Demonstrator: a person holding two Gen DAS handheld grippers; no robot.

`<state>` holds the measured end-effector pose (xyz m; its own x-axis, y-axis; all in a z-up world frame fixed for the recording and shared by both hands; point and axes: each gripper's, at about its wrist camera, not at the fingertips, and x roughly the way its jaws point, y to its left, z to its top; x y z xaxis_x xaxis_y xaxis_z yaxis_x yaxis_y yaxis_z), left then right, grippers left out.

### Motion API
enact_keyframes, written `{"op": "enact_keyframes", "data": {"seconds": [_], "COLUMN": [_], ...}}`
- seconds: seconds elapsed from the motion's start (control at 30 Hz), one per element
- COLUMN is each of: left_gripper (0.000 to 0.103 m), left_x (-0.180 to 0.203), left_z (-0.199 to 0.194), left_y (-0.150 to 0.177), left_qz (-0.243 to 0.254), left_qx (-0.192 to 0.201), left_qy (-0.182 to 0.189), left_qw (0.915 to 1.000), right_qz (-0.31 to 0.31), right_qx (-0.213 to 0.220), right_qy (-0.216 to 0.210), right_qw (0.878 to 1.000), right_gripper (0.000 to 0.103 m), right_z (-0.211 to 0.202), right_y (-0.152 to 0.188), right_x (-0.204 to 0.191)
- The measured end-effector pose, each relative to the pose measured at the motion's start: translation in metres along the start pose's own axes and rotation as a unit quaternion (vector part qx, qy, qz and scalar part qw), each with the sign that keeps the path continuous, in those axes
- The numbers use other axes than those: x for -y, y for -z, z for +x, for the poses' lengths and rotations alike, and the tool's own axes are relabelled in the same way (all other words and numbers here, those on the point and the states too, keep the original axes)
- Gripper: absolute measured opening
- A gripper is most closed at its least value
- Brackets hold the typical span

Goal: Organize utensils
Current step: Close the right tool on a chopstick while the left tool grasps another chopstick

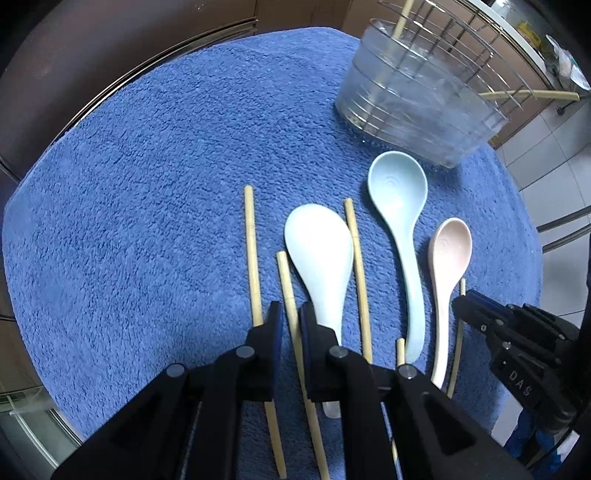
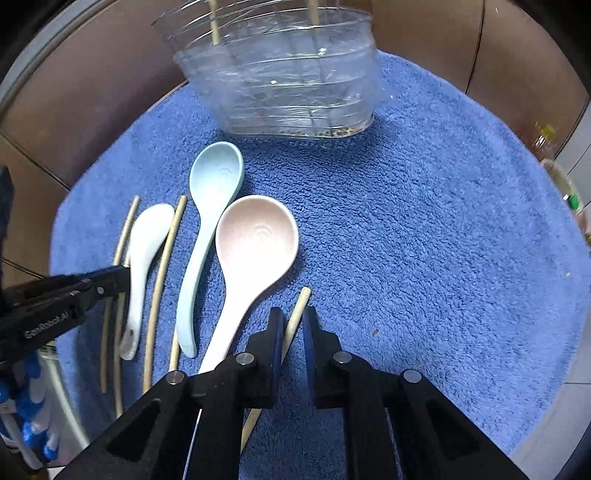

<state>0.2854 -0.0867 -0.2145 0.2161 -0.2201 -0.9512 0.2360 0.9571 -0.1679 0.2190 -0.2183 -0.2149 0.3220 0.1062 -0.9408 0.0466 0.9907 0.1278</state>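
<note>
Chopsticks gripped in both hand-held grippers

Chopstick shafts sit between the pads of both tools at the bottom of each wrist view. The left hand-held gripper (image 1: 289, 317) is clenched on a bamboo chopstick (image 1: 291, 314) that runs up from the lower centre of the frame, with a second chopstick (image 1: 253, 258) lying just left of its left finger. The right hand-held gripper (image 2: 293, 323) is clenched on the rightmost chopstick (image 2: 297, 314), whose tip pokes out above the fingers, tilted to the right.

Just beyond the left tool, a white soup spoon (image 1: 319, 254) lies bowl-up on the blue towel (image 1: 129, 221), its handle passing under the right finger. Another chopstick (image 1: 356, 266) lies along the spoon's right side. Right of that come a light blue spoon (image 1: 400, 206) and a pink spoon (image 1: 448, 258), all roughly parallel with bowls toward the top of the frame. In the right wrist view the pink spoon is nearest, its handle reaching down to the left finger.

Farthest off, at the upper right of the left view and top centre of the right view, a clear plastic utensil holder (image 1: 413, 107) in a wire rack (image 1: 469, 51) stands on the towel, well apart from the spoons, with two chopsticks (image 2: 214, 22) upright in it.
</note>
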Motion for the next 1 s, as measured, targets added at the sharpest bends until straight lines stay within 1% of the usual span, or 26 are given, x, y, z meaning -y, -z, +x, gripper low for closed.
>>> {"op": "enact_keyframes", "data": {"seconds": [0.1, 0.17, 0.23, 0.37, 0.47, 0.53, 0.6, 0.73, 0.87, 0.9, 1.0], "left_gripper": [0.008, 0.007, 0.007, 0.007, 0.005, 0.005, 0.005, 0.005, 0.005, 0.005, 0.005], "left_x": [0.004, 0.003, 0.003, 0.002, 0.004, 0.002, -0.002, -0.010, -0.017, -0.020, -0.030], "left_z": [0.002, 0.002, 0.002, 0.000, -0.003, -0.005, -0.010, -0.027, -0.049, -0.056, -0.077], "left_y": [0.000, 0.002, 0.003, 0.009, 0.016, 0.018, 0.022, 0.033, 0.045, 0.050, 0.064], "left_qz": [0.002, -0.001, 0.000, 0.006, 0.004, -0.006, -0.009, -0.009, 0.000, 0.002, 0.002], "left_qx": [0.005, 0.006, 0.009, 0.013, 0.019, 0.027, 0.041, 0.075, 0.110, 0.119, 0.158], "left_qy": [0.000, 0.002, -0.001, -0.010, -0.012, -0.004, 0.000, 0.034, 0.056, 0.062, 0.085], "left_qw": [1.0000, 1.0000, 1.0000, 0.9998, 0.9997, 0.9996, 0.9991, 0.9966, 0.9924, 0.9909, 0.9837], "right_qz": [-0.001, -0.005, -0.011, -0.014, -0.008, 0.000, 0.012, 0.013, 0.004, 0.000, -0.009], "right_qx": [-0.003, -0.008, -0.011, -0.015, -0.010, -0.001, 0.007, 0.032, 0.065, 0.079, 0.112], "right_qy": [0.019, 0.031, 0.047, 0.064, 0.067, 0.051, 0.028, -0.004, -0.037, -0.047, -0.074], "right_qw": [1.000, 0.999, 0.999, 0.998, 0.998, 0.999, 1.000, 0.999, 0.997, 0.996, 0.991], "right_gripper": [0.011, 0.013, 0.013, 0.013, 0.010, 0.007, 0.006, 0.006, 0.006, 0.006, 0.006], "right_z": [0.003, 0.004, 0.006, 0.015, 0.018, 0.018, 0.011, -0.015, -0.039, -0.048, -0.070], "right_y": [0.002, 0.001, 0.002, -0.001, -0.003, -0.002, 0.006, 0.019, 0.032, 0.036, 0.049], "right_x": [-0.011, -0.018, -0.025, -0.035, -0.036, -0.037, -0.031, -0.020, -0.016, -0.017, -0.018]}}
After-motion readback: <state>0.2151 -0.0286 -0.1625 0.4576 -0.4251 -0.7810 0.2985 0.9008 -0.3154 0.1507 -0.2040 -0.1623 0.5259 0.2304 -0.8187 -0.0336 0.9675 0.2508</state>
